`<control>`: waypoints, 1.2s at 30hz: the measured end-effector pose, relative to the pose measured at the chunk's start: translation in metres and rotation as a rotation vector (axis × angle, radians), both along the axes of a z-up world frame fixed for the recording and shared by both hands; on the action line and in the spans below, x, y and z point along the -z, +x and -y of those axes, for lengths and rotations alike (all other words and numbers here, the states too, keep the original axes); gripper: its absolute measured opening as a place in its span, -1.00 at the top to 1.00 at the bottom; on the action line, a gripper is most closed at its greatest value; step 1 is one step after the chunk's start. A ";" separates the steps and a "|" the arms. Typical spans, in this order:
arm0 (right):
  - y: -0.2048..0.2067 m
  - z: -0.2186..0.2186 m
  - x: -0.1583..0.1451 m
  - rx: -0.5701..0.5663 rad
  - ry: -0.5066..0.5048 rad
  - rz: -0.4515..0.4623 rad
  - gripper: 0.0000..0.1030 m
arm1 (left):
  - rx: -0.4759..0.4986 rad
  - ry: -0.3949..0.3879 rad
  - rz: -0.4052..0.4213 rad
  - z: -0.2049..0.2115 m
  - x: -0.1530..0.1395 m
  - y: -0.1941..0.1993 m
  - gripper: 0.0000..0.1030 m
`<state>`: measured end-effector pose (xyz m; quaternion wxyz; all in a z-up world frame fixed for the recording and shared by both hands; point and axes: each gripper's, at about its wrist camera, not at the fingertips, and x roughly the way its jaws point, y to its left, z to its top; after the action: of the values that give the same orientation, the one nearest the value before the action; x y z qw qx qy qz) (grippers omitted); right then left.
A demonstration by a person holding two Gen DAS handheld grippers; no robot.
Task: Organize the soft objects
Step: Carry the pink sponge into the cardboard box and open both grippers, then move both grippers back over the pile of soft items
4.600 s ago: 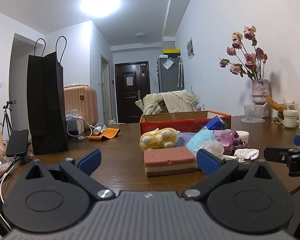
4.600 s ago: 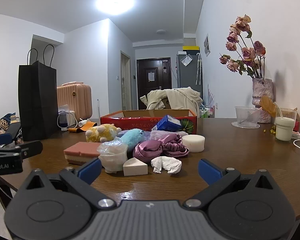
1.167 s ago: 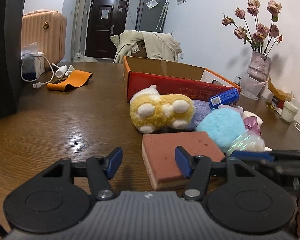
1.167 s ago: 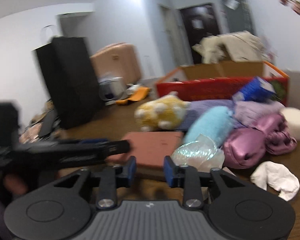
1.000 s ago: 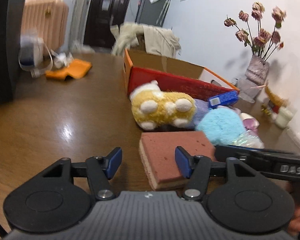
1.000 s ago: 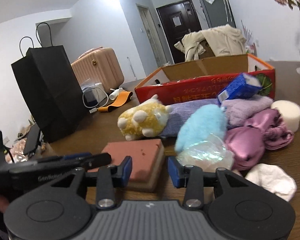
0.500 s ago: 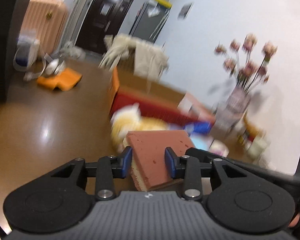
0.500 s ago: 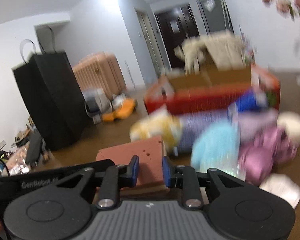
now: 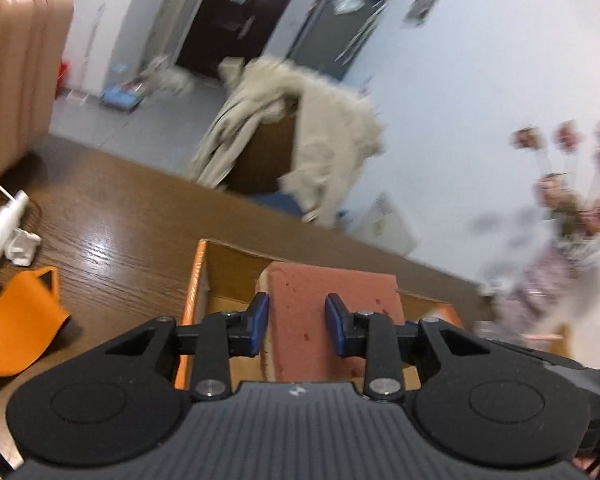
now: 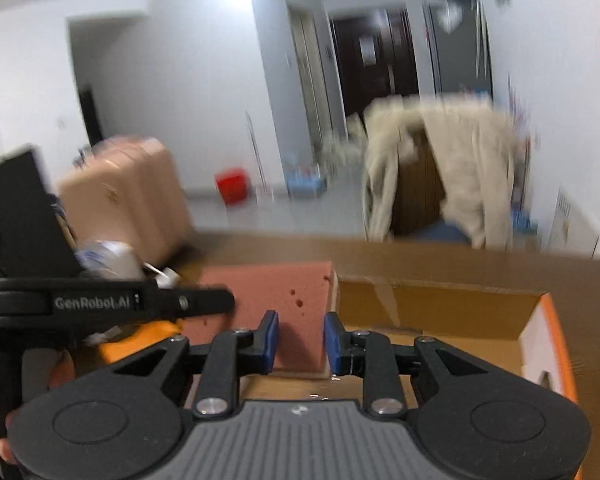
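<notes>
The pink sponge block (image 9: 332, 304) sits low in the middle of both views, pinched by 2 grippers: the left gripper (image 9: 297, 326), whose jaws have just been closing, and the right gripper (image 10: 301, 342), both hold it above the open cardboard box (image 10: 440, 308) on the wooden table (image 9: 112, 216)

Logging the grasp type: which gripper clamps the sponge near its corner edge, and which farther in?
The right gripper clamps the pink sponge close to its right edge beside the cardboard box. The left gripper clamps it farther in, mid-width.
</notes>
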<state>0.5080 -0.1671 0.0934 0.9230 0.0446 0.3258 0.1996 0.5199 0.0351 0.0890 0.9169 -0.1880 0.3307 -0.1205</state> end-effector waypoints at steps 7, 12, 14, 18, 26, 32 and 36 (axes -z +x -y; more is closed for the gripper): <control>0.075 -0.026 0.070 -0.054 -0.091 -0.187 0.51 | -0.032 0.132 -0.028 0.010 0.031 0.051 0.22; 0.056 -0.031 0.058 -0.106 -0.094 -0.145 0.49 | -0.046 0.136 -0.029 0.004 0.028 0.051 0.17; 0.044 -0.028 0.044 -0.109 -0.105 -0.112 0.41 | -0.047 0.151 -0.015 0.002 0.021 0.041 0.12; 0.011 -0.017 0.005 -0.108 -0.132 -0.042 0.23 | -0.028 0.186 0.031 -0.005 -0.007 0.002 -0.01; -0.088 0.024 -0.070 -0.076 -0.132 0.110 -0.05 | 0.003 0.269 0.215 -0.018 -0.074 -0.124 -0.37; -0.196 0.060 -0.091 -0.047 -0.099 0.204 -0.23 | 0.025 0.275 0.303 -0.024 -0.095 -0.229 -0.57; -0.265 0.081 -0.088 -0.006 -0.079 0.277 -0.37 | 0.045 0.333 0.360 -0.022 -0.088 -0.296 -0.65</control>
<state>0.2429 -0.2484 0.1814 0.9596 -0.0207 0.2029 0.1938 0.2242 0.0567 0.1772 0.9765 -0.0024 0.1813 -0.1162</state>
